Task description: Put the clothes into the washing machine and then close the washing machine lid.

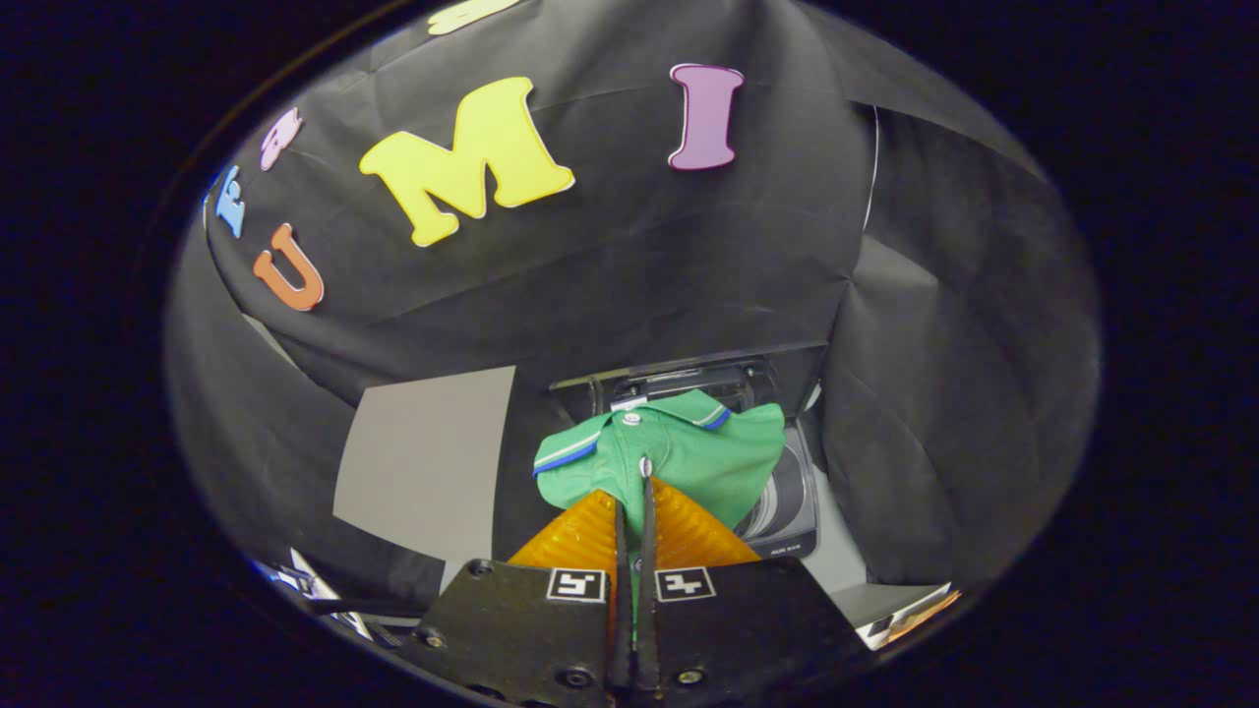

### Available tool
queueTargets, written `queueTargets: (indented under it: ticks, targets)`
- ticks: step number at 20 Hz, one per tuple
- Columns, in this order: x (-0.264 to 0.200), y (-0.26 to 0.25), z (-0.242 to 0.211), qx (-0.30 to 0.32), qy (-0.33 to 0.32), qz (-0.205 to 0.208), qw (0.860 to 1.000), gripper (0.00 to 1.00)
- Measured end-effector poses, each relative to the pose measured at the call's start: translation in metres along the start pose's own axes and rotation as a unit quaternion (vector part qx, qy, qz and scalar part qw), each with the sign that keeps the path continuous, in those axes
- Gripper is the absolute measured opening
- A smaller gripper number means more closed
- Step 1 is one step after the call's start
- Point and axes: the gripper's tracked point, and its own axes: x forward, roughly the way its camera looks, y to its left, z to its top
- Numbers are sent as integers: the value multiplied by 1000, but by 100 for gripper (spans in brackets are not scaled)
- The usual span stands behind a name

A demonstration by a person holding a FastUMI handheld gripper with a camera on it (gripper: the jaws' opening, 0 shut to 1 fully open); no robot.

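A green polo shirt (689,457) with a blue-and-white striped collar hangs from my gripper (634,487), whose two fingers are shut on the fabric near its button placket. The shirt is held up in the air in front of the washing machine (787,501). Past the shirt's right side I see the machine's round drum opening and its grey top. The raised lid (689,379) stands dark behind the shirt's collar. The shirt hides most of the drum opening.
Black cloth walls close in behind and to the right of the machine. A flat grey panel (423,462) stands to the left of the shirt. Small light items (905,610) lie low on the right beside the machine.
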Motion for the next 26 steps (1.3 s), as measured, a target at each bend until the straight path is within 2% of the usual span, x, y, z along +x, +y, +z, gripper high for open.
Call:
queueTargets:
  ticks: [12, 19, 26]
  targets:
    - [59, -41, -34, 19, -9, 25, 999, 5]
    - [113, -53, -44, 0, -10, 24, 1000, 5]
    - [169, -62, -63, -17, 14, 13, 1000, 5]
